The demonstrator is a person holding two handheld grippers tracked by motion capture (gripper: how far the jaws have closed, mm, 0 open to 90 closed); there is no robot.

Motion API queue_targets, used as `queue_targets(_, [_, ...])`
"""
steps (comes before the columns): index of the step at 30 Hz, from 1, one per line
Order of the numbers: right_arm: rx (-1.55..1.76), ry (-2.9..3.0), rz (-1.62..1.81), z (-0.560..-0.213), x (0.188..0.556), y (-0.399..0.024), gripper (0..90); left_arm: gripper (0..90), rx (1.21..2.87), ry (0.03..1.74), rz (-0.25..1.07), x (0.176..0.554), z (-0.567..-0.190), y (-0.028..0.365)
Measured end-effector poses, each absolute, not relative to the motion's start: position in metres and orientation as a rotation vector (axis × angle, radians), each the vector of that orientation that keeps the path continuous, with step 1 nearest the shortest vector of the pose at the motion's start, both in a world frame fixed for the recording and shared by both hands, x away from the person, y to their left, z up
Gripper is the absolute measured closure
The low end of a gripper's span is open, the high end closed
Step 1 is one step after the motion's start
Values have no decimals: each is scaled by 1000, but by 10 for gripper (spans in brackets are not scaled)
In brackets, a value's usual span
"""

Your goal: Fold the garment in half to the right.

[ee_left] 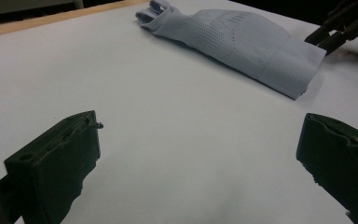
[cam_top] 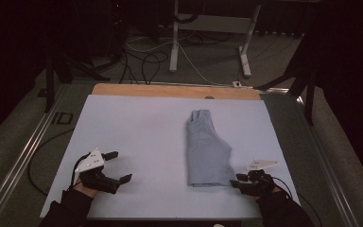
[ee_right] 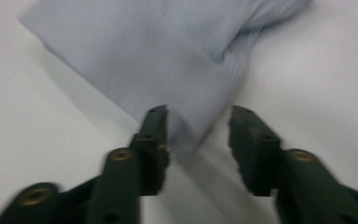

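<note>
My right gripper [ee_right: 198, 135] sits closest to the lens in its own view, jaws parted with a corner of the folded grey garment [ee_right: 168, 60] lying between them; neither pad presses the cloth, so I am holding nothing. In the high view that gripper [cam_top: 238, 181] is at the garment's near right corner, touching or just beside it (I can't tell which). The garment [cam_top: 207, 149] lies on the white table cover [cam_top: 132, 127], right of centre, its long axis running away from me toward the far edge, narrow end farthest. My left gripper [cam_top: 118, 166] rests well apart to the left, jaws spread wide over bare cover. So I judge the right hand is the one placed to work that corner; the left would have to cross over.
</note>
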State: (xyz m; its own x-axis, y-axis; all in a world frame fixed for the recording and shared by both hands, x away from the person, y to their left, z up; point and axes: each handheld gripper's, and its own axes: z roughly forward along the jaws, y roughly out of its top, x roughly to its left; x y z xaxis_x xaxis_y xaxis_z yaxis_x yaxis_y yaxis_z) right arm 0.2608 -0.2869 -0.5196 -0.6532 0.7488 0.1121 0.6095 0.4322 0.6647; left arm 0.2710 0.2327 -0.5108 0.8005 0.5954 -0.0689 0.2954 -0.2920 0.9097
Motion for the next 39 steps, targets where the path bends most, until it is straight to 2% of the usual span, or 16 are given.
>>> queue_targets(6, [1177,2439,1131,-507,265,-286,312,3,1891,673,346,271,-510,233])
queue_targets(9, [1109,2448,1201,-502,268,-284,166,3,1891,672,348,271,-510,233])
queue_targets(14, [1034,2406,1333,-498,278,-279,92,3,1894,672,348,271,-510,234])
queue_targets(24, [905,2341,1501,-507,284,-276,91,3,1897,665,343,271,-510,234])
queue_targets(39, [926,2320,1401,-519,278,-287,88,3,1897,657,346,269,-511,237])
